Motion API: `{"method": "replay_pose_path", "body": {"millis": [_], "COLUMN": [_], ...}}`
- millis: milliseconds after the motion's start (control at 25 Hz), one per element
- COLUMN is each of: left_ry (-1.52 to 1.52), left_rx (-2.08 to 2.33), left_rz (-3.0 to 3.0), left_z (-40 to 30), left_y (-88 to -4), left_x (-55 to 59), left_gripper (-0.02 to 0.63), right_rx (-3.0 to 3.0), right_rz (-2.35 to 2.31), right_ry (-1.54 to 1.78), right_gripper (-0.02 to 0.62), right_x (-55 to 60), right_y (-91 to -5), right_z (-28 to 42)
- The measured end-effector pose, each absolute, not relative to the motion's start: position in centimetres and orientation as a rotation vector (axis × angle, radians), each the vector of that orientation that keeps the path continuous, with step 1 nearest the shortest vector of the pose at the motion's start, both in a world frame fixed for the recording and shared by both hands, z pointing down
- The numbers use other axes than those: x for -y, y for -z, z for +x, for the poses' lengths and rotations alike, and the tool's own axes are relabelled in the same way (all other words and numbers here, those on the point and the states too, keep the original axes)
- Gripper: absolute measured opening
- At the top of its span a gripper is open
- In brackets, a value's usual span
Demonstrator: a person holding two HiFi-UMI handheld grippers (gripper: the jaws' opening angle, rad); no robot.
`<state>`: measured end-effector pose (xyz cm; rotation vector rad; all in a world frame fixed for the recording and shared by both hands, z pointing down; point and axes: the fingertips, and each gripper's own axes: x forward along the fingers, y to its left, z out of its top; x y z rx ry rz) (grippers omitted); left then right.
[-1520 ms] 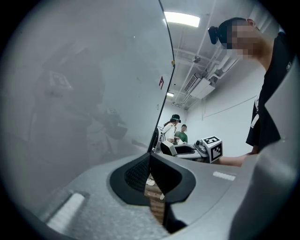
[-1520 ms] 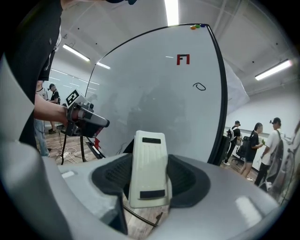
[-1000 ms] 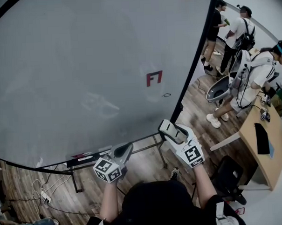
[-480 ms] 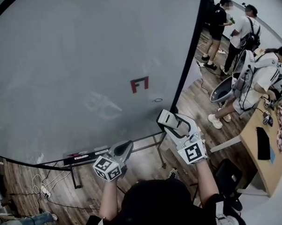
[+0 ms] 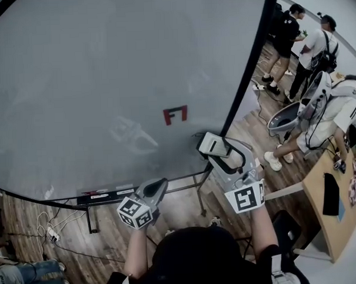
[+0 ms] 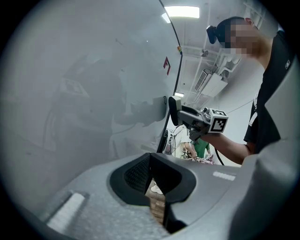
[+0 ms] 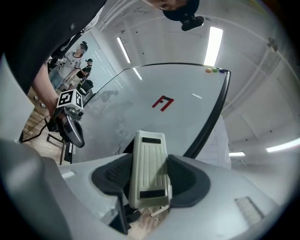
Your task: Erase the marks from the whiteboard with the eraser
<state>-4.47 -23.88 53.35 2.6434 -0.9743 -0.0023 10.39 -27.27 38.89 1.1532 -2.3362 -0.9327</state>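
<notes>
Now, right gripper (image 5: 215, 146): pinches eraser (image 7: 149, 168), at 4 o'clock from red mark (image 5: 175, 115) on whiteboard (image 5: 104, 77).
Left gripper (image 5: 159, 186): pressed together, empty.

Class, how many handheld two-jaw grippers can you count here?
2. The left gripper hangs below the grey whiteboard, jaws together; the right gripper holds the cream ribbed plastic eraser near the board's lower right corner.

Head view: high above the person, looking steeply down on the whiteboard (image 5: 104, 71), left hand-held gripper (image 5: 159, 185) and right hand-held gripper (image 5: 216, 150). Left gripper view: low and close, skimming up along the board. Right gripper view: facing the board past the eraser (image 7: 149, 168). Shared by all three: the red mark (image 5: 175, 115).
</notes>
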Motion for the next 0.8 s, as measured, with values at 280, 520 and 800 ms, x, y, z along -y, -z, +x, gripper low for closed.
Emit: {"method": "replay_pose_path", "body": {"millis": [280,520,800], "left_ry": [0.002,-0.003,-0.010], "left_rx": [0.991,1.000,1.023], "left_rz": [2.619,2.616,2.606], "left_z": [-4.1,-4.4,-5.5], "left_y": [-53.7,-53.8,-53.9], "left_x": [24.5,24.5,24.6], "left_gripper": [0.011,0.011,0.011], "right_rx": [2.298,2.305,2.328], "right_rz": [1.151,1.148,1.136], "right_ry": [1.018,0.999,0.993], "right_gripper": [0.241,0.241,0.241], "right_x": [28.0,28.7,28.9], "right_y": [-38.0,-38.3,-38.7], "right_z": [10.2,9.9,8.8]}}
